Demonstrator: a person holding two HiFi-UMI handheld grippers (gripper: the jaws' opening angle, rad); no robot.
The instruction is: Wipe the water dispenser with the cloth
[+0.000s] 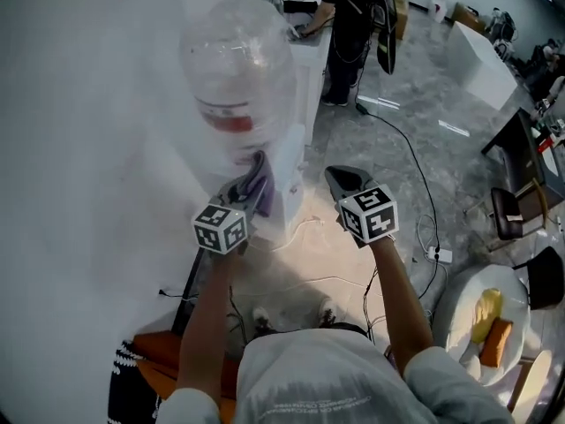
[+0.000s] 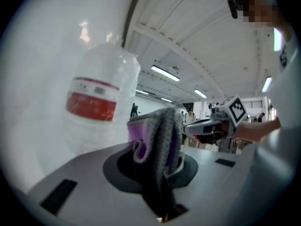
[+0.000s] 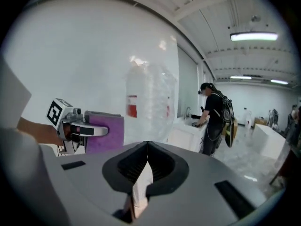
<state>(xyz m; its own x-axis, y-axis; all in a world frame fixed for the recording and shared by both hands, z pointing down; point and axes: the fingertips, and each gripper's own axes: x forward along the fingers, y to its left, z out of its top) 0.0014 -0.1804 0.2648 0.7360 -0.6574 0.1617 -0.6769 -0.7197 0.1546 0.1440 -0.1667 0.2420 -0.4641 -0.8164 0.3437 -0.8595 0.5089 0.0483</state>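
The white water dispenser [image 1: 290, 170] stands against the wall with a clear bottle [image 1: 237, 78] bearing a red label on top. My left gripper [image 1: 240, 186] is shut on a purple and grey cloth [image 1: 263, 193], held by the dispenser's upper front just below the bottle. In the left gripper view the cloth [image 2: 157, 135] hangs folded between the jaws, with the bottle [image 2: 99, 107] to the left. My right gripper [image 1: 340, 177] hovers to the right of the dispenser, apart from it. Its jaws [image 3: 147, 147] meet with nothing between them, and the cloth [image 3: 106, 131] shows to their left.
A person in black [image 1: 349, 25] stands at a white counter [image 1: 309, 42] behind the dispenser. Cables [image 1: 415, 175] and a power strip [image 1: 439, 254] lie on the grey floor. A round white table [image 1: 459, 312] and chairs [image 1: 508, 215] stand at the right.
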